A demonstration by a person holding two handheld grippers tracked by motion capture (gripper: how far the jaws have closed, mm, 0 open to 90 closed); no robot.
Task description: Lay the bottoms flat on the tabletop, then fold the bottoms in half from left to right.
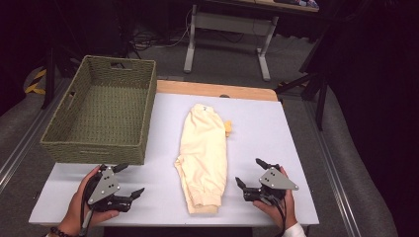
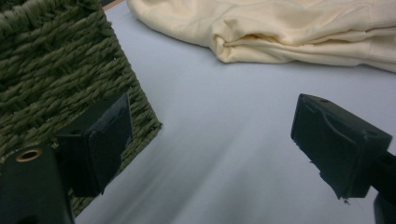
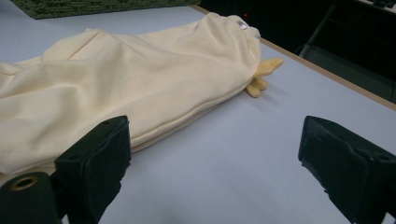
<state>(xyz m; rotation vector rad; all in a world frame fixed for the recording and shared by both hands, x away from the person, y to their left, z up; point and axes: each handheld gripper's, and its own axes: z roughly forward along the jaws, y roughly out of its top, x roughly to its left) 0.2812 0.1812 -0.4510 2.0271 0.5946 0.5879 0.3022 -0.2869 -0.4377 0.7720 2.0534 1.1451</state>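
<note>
A: Any label to read on the cream garment (image 1: 202, 155)?

B: Only a small tag at its top end, too small to read. It's soft, folded fleece, lying long at the middle of the pale bench (image 1: 257, 128).

A: And the grippers?

B: Left gripper (image 1: 129, 180), lower left beside the woven green basket (image 1: 99, 113), jaws released. Right gripper (image 1: 249, 174), lower right, likewise spread and empty.

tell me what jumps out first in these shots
A cream folded garment lies lengthwise in the middle of the pale table. A big green woven basket sits at the far left corner. The left gripper and right gripper flank the garment's near end, jaws open.
</note>
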